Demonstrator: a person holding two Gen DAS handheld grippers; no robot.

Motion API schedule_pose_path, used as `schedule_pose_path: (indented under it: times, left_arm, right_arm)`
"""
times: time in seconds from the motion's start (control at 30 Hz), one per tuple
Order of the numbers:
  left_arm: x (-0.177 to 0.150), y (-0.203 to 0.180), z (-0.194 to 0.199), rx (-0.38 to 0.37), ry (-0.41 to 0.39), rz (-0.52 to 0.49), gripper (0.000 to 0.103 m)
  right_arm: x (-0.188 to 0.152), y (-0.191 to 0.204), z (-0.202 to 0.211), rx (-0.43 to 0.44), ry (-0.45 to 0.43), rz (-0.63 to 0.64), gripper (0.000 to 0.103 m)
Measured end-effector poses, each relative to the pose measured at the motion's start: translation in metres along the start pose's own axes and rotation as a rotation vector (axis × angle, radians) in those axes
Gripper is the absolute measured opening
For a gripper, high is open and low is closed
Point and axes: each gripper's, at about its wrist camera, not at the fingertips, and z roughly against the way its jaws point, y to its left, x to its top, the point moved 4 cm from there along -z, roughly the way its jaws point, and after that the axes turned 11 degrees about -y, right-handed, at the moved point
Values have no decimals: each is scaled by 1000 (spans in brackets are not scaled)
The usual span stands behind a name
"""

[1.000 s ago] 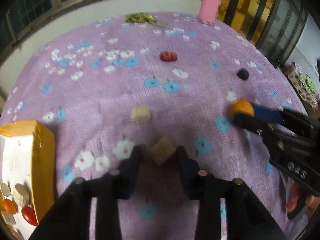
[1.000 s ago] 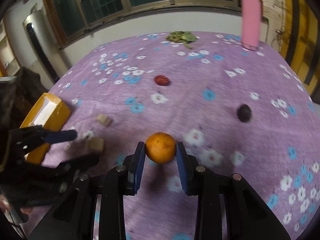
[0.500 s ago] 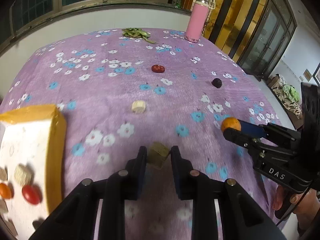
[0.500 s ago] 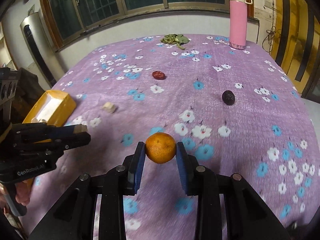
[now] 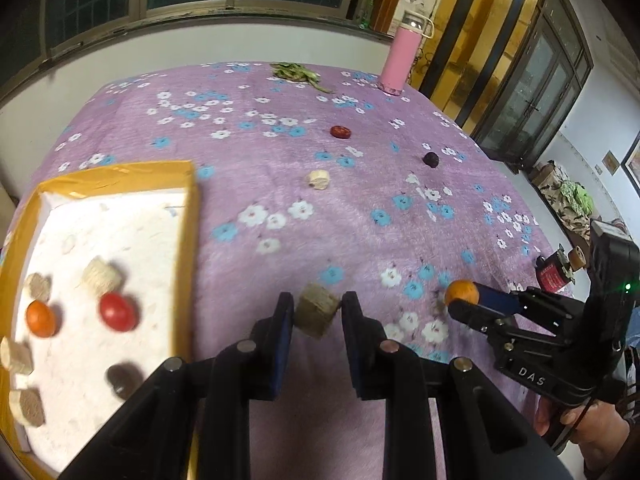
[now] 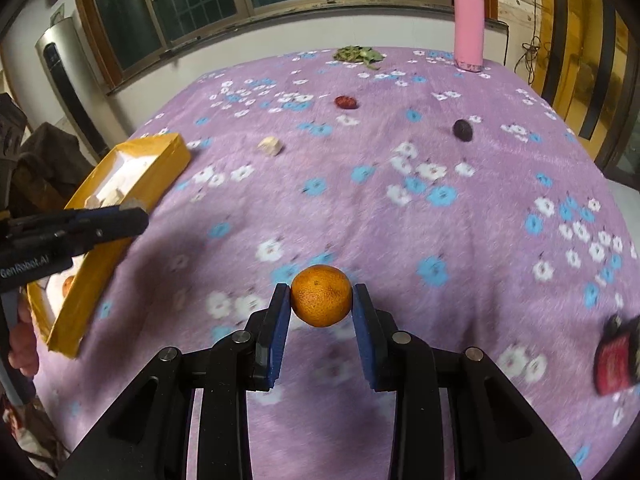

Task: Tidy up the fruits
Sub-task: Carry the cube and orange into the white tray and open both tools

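Spread across the worktop [image 6: 400, 240], a purple flowered cloth. At its left edge, a yellow-rimmed tray [image 5: 192, 216] holding tan chunks, a red fruit [image 5: 118, 312] and a small orange one [image 5: 40, 318]. At the far edge, a pink bottle [image 6: 468, 36]. Above the cloth, left gripper [image 5: 318, 314] with jaws pinching a tan chunk [image 5: 316, 314] just right of the tray; right gripper [image 6: 320, 300] with jaws clamped on an orange [image 6: 321, 295]. Lying loose mid-cloth, well apart: a pale chunk [image 5: 319, 179], a red date [image 5: 340, 132], a dark plum [image 5: 431, 159].
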Motion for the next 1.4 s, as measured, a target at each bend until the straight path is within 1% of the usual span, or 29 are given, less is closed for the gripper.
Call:
schedule_pose_path:
  times: [0.17, 0.33, 0.63, 0.87, 1.13, 1.27, 1.4]
  left_arm:
    - [-3, 24, 23, 26, -28, 13, 27]
    - [-7, 51, 41, 52, -50, 50, 27]
    - [-11, 100, 65, 103, -77, 105, 27]
    - [-9, 142, 78, 155, -86, 125, 27]
    - [7, 186, 78, 209, -89, 115, 27]
    - [19, 203, 69, 212, -87, 115, 27]
    - [29, 217, 52, 209, -73, 126, 27]
  right_arm:
    - [-1, 29, -1, 29, -1, 8, 30]
    - [5, 59, -3, 54, -10, 41, 30]
    - [23, 121, -13, 123, -28, 120, 30]
    - [42, 170, -27, 181, -33, 191, 30]
    - [71, 219, -53, 219, -46, 250, 30]
    - [86, 243, -69, 227, -50, 282, 30]
    - [98, 255, -87, 223, -47, 279, 30]
